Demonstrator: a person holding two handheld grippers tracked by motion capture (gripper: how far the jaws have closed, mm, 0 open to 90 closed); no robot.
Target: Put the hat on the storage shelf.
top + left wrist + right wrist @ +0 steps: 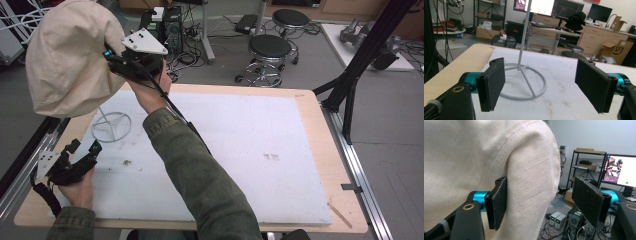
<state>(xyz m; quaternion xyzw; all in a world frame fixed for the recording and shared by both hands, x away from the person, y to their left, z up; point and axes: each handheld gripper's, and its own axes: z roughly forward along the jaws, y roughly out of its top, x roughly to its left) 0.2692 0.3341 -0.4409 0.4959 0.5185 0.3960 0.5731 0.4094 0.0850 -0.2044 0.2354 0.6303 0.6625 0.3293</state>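
A cream fabric hat (70, 55) sits on top of a thin white wire stand whose ring base (111, 126) rests on the white mat. My right gripper (111, 59) is raised against the hat's right side. In the right gripper view the hat (486, 157) bulges between the jaws: the left pad (499, 202) lies against a fold of fabric, the right pad stands clear, so the right gripper (541, 195) is open. My left gripper (84, 147) rests low at the table's left, open and empty. The left gripper (540, 80) faces the stand's base (524, 82) and pole (524, 32).
A white foam mat (250, 140) covers most of the wooden table (325, 150). Black frame legs (350, 85) stand at the table's right rear corner. Two stools (270, 50), computers and cables lie on the floor behind the table.
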